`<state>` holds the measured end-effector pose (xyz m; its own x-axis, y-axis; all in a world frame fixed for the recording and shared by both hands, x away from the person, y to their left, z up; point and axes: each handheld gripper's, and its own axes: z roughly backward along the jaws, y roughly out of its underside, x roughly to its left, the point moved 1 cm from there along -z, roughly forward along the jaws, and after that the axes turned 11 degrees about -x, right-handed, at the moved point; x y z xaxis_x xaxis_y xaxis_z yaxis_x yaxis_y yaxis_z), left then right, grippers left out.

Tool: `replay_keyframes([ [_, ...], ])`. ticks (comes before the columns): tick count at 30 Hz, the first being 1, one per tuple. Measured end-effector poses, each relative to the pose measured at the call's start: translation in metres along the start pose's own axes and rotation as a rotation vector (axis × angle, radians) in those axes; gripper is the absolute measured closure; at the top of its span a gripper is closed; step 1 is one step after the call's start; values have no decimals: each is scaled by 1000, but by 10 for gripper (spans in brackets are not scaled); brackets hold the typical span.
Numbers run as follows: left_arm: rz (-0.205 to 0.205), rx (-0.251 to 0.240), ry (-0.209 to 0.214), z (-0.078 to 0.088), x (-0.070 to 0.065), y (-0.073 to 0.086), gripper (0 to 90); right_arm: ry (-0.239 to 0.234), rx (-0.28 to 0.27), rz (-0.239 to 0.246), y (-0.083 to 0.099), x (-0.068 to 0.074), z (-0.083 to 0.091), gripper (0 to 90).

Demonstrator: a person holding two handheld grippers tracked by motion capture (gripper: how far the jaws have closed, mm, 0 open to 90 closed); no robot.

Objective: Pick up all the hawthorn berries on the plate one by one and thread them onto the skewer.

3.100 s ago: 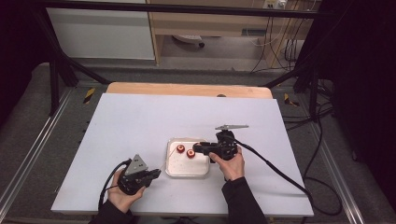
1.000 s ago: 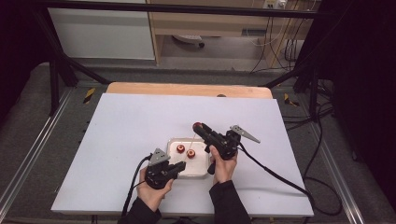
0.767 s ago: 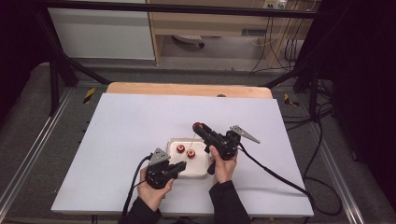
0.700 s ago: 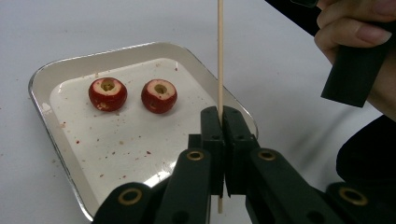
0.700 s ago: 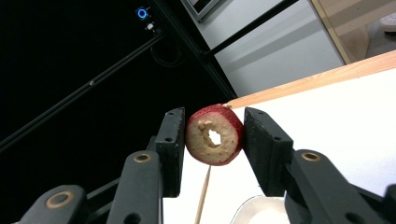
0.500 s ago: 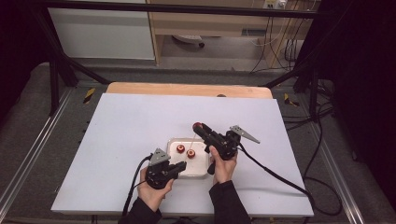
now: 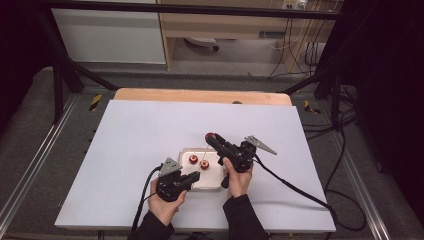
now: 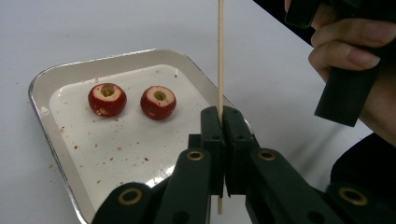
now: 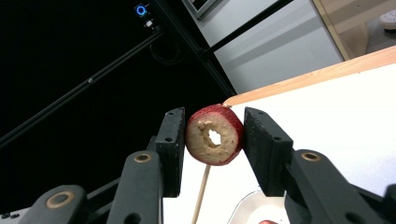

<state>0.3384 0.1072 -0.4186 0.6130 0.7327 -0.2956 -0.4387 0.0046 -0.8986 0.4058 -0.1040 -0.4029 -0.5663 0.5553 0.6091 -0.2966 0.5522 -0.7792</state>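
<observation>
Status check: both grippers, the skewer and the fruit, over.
Left gripper shut on upright skewer. Right gripper shut on cored red fruit, above skewer tip. Two more fruits in tray. Nothing blocking.

The bench (image 7: 130,150) had a plain white top with a strip of bare wood along the far edge. Just 1 thing sat directly on it, a shallow white tray (image 7: 216,181) near the front middle, holding 2 cored red fruit pieces (image 8: 107,99) side by side among crumbs.
</observation>
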Motion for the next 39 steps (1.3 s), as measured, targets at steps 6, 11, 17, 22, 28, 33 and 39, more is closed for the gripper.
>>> replay_keyframes([
  [6,3,-15,-12,-3,-1,-3,883,-2,11,1,5,2,2,604],
  [11,2,-40,-18,-3,-1,-6,884,-1,23,-10,8,4,3,604],
  [17,-3,-47,-23,-5,0,-11,885,-8,40,-17,13,6,6,605],
  [22,-12,-49,-25,-9,0,-17,885,-14,82,-16,21,8,9,605],
  [28,-30,-40,-36,-14,2,-20,885,-24,120,-5,32,9,12,605],
  [33,-48,-31,-29,-15,4,-18,884,-15,145,-2,35,9,12,605],
  [39,-106,-15,-20,-11,8,-15,884,-25,189,18,35,8,13,572],
])
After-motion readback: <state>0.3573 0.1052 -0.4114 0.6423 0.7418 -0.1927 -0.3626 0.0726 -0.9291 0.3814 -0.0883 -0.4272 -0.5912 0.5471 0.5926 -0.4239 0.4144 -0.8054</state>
